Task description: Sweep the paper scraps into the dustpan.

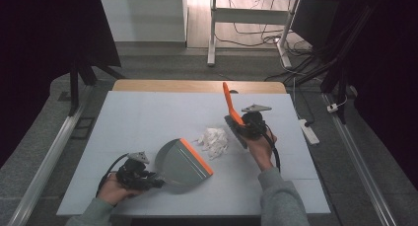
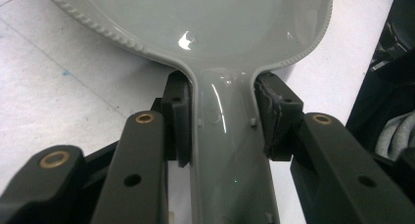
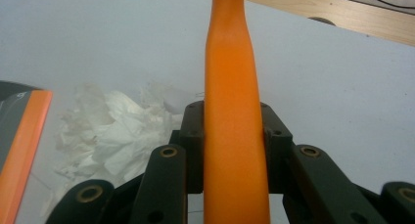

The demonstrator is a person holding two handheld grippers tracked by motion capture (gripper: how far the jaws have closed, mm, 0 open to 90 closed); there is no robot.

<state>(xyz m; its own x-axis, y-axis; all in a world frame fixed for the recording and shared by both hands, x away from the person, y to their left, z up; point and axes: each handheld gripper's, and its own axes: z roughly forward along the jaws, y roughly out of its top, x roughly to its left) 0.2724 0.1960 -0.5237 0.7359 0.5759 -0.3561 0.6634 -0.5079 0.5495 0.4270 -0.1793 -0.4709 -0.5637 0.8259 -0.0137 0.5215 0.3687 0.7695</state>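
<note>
High view: the left gripper (image 1: 148,179) is gripping the handle of the grey dustpan (image 1: 181,164), which is lying on the white table (image 1: 148,117) with its orange lip (image 1: 196,156) facing the crumpled white paper (image 1: 213,140). The right gripper (image 1: 241,125) is holding the brush by its orange handle (image 1: 228,103), just beside the paper — the handle is pointing up and away from the person.

Left gripper view: the 2 jaws are pressing against both sides of the dustpan handle (image 2: 227,150), pinching it where it is widening into the pan.

Right gripper view: the 2 jaws are clamping the orange handle (image 3: 234,136) between them. The paper (image 3: 112,136) is lying to the left, with the dustpan's orange lip (image 3: 24,136) at the frame's left edge.
</note>
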